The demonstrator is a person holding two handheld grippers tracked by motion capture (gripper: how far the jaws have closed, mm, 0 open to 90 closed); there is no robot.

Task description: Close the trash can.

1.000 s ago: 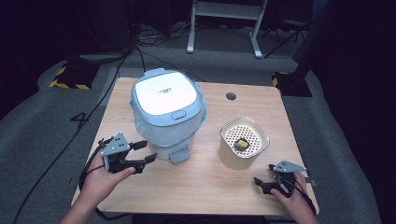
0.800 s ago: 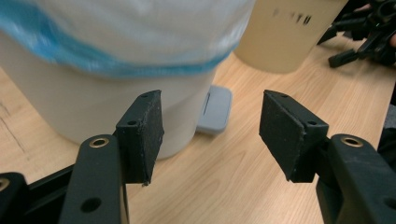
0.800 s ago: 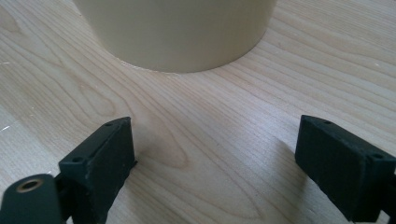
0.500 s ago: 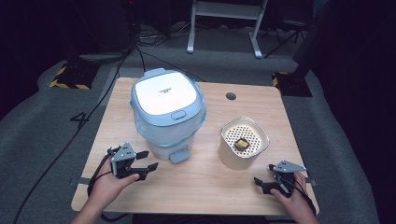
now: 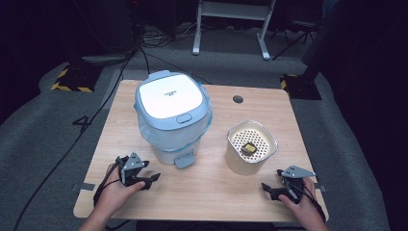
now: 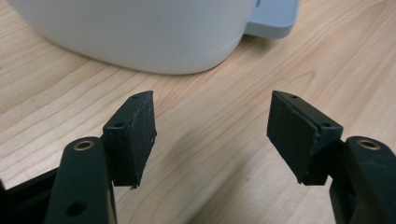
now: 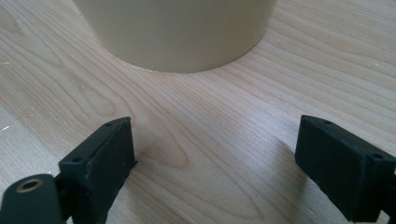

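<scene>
A white bin (image 5: pixel 171 120) with a pale blue lid and a plastic liner stands left of the table's middle, its foot pedal (image 5: pixel 184 161) facing me. My left gripper (image 5: pixel 150 180) rests low over the wood just in front of it, left of the pedal. Its jaws have just been opening and stand open with nothing between them. In the left gripper view the gripper (image 6: pixel 212 135) points at the bin's base (image 6: pixel 140 32). A cream round container (image 5: pixel 251 147) with a perforated insert holds a small dark and yellow object (image 5: pixel 248 148). My right gripper (image 5: pixel 270 190) (image 7: pixel 215 158) is open before the container (image 7: pixel 177 28).
A black round grommet (image 5: pixel 237 99) sits in the wooden table (image 5: pixel 216 192) near its far edge. Both hands lie close to the front edge. Cables (image 5: pixel 72 144) trail over the grey floor at the left, and a white metal frame (image 5: pixel 231 29) stands behind the table.
My left gripper has sunk toward the tabletop and drawn back toward the front edge, with its jaws spread wider. The right gripper has stayed where it was.
</scene>
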